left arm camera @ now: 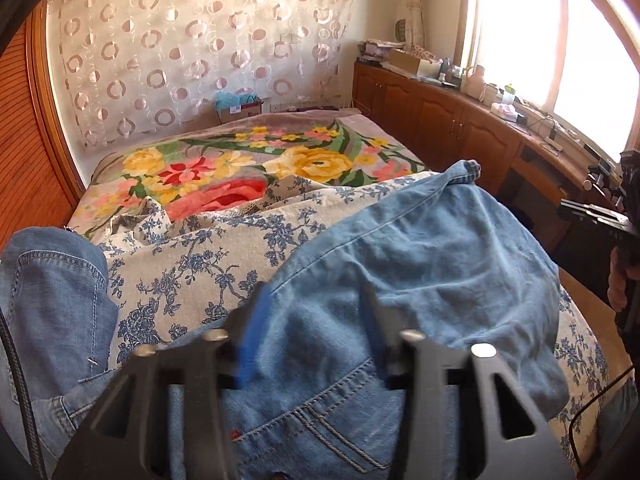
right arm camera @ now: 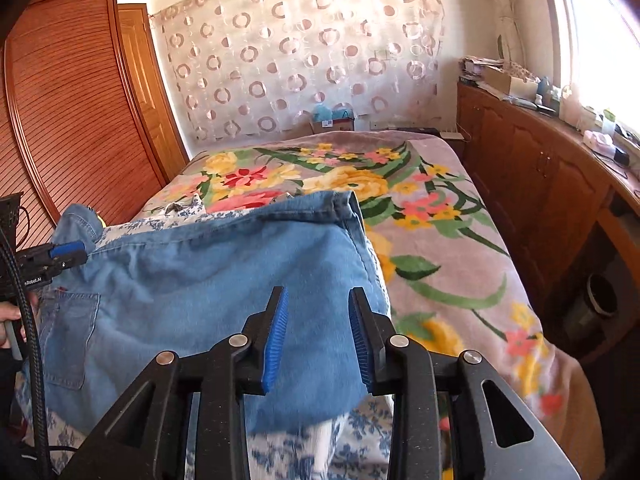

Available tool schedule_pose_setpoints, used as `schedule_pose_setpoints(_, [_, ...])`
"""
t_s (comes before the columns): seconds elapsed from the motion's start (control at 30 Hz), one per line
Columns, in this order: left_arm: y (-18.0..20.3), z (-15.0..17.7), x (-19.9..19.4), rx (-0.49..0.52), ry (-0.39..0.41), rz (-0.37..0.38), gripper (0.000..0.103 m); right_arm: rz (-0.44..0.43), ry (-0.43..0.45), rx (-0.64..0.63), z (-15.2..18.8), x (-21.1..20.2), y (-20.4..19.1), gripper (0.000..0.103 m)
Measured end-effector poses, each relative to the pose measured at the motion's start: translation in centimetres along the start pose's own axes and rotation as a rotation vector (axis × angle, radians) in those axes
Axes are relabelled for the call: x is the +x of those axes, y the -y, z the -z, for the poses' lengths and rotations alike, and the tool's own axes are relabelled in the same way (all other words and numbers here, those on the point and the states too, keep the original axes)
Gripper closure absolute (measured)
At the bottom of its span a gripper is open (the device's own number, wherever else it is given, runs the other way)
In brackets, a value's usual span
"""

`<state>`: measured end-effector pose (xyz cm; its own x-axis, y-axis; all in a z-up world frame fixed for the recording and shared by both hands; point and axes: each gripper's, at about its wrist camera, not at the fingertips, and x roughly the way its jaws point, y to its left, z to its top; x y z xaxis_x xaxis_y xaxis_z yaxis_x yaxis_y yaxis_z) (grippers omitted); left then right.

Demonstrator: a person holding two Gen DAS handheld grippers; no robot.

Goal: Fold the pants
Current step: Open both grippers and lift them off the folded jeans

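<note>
Denim is bunching ahead of both grippers: the jeans (right arm camera: 208, 280) are lying folded on the bed (right arm camera: 460, 280). Left gripper (left arm camera: 310, 308) is standing wide over the waistband, gripping nothing. Right gripper (right arm camera: 318, 320) is gaping narrowly, empty, above the fold's edge, which is risking slipping open.

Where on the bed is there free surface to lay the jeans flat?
Free: the bright floral blanket, from the jeans' hem edge to the curtain wall and the cabinet-side bed edge. Crowded: the near end, where the jeans cover the blue-print sheet and both grippers, left and right, hang open over denim.
</note>
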<state>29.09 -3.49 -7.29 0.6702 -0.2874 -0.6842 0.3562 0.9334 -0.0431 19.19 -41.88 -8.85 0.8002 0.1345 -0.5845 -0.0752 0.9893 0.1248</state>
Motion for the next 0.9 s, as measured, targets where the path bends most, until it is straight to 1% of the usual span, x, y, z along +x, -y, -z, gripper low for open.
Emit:
schedule_pose_setpoints(0.03, [0.4, 0.1, -0.3, 0.004, 0.019, 0.001, 0.028, 0.01, 0.001, -0.001, 0.4, -0.5, 0.2, 0.07])
schedule_pose_setpoints(0.07, [0.8, 0.1, -0.6, 0.007, 0.033, 0.0, 0.024, 0.018, 0.004, 0.0, 0.7, -1.0, 0.3, 0.07])
schedule_pose_setpoints(0.1, [1.1, 0.1, -0.9, 0.011, 0.043, 0.002, 0.023, 0.024, 0.005, 0.001, 0.8, -1.3, 0.2, 0.069])
schedule_pose_setpoints(0.17, [1.8, 0.2, -1.3, 0.008, 0.042, 0.019, 0.023, 0.038, 0.004, 0.009, 1.4, -2.1, 0.4, 0.068])
schedule_pose_setpoints(0.3, [3.3, 0.5, -1.6, -0.001, 0.022, 0.077, 0.023, 0.059, -0.02, 0.008, 2.8, -2.9, 0.2, 0.066])
schedule_pose_setpoints(0.37, [4.2, 0.8, -1.8, 0.01, 0.018, 0.089, 0.023, 0.059, -0.046, 0.012, 3.3, -2.6, 0.1, 0.066])
schedule_pose_setpoints(0.43, [5.1, 1.0, -1.9, 0.021, 0.017, 0.096, 0.023, 0.081, -0.064, -0.01, 3.8, -2.5, -0.2, 0.066])
schedule_pose_setpoints(0.5, [5.8, 1.1, -1.9, 0.029, 0.01, 0.107, 0.023, 0.103, -0.088, -0.039, 4.0, -2.0, -0.3, 0.066])
schedule_pose_setpoints(0.63, [6.8, 1.6, -1.9, 0.057, -0.004, 0.119, 0.023, 0.112, -0.135, -0.041, 3.8, -0.1, 0.4, 0.066])
schedule_pose_setpoints(0.83, [7.3, 1.8, -1.6, 0.067, -0.014, 0.115, 0.023, 0.11, -0.197, -0.07, 3.0, 2.8, 1.3, 0.066])
schedule_pose_setpoints(0.9, [7.1, 1.8, -1.5, 0.065, -0.017, 0.111, 0.023, 0.097, -0.203, -0.079, 2.6, 3.4, 1.2, 0.066])
